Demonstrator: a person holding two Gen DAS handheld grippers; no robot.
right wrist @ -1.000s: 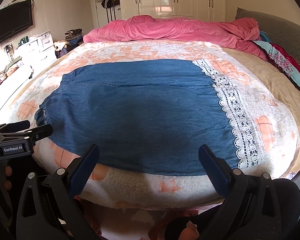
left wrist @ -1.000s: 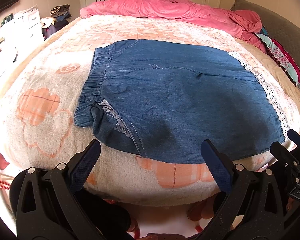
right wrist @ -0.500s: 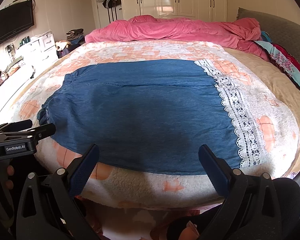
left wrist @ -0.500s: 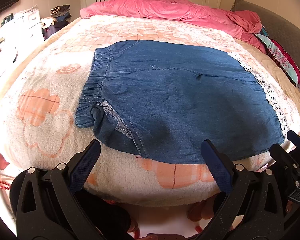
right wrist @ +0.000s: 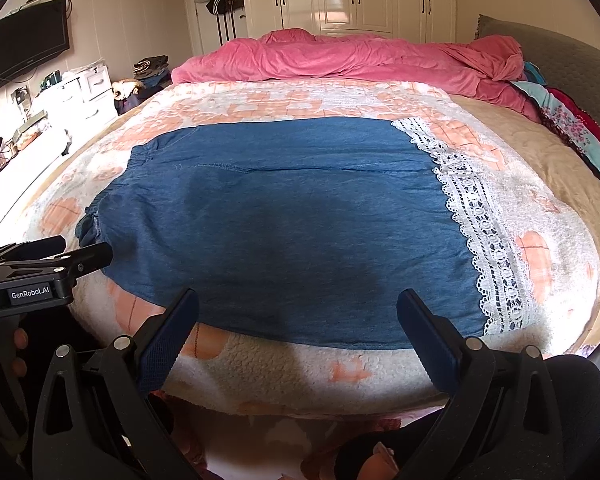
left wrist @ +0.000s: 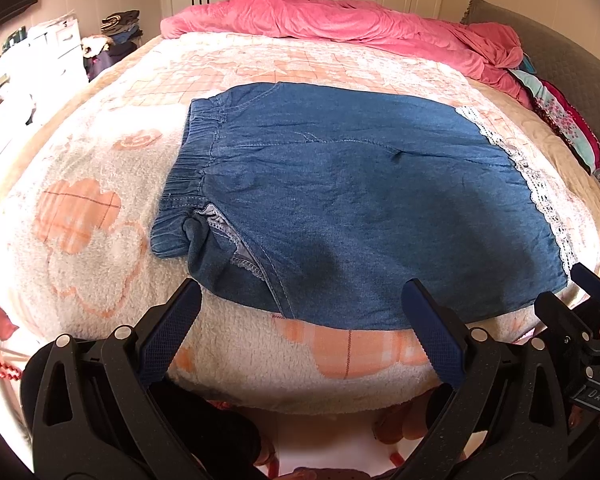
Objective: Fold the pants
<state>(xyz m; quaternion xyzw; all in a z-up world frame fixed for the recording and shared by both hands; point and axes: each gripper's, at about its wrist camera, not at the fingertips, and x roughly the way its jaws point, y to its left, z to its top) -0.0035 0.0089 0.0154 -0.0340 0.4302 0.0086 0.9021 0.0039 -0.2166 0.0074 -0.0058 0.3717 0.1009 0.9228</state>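
Folding well from here would mean taking hold near the two ends of the closest edge at the same moment and keeping them level, so the cloth travels across without twisting; that is a judgement from the layout. Nearest the viewer, the left gripper point(left wrist: 300, 322) hangs just short of the bed's rim with its blue-padded jaws spread wide and nothing between them, pointing at the pants' waist end. The right gripper point(right wrist: 298, 330) sits alongside at the same height, jaws equally wide and empty, aimed at the leg end. Just beyond both lies the blue denim pants point(right wrist: 284, 232), flat on the fluffy cream-and-orange patterned blanket point(left wrist: 100, 208), elastic waistband to the left and white lace hem point(right wrist: 476, 216) to the right. Behind the pants, a crumpled pink duvet point(right wrist: 340, 60) is heaped along the far side of the blanket.
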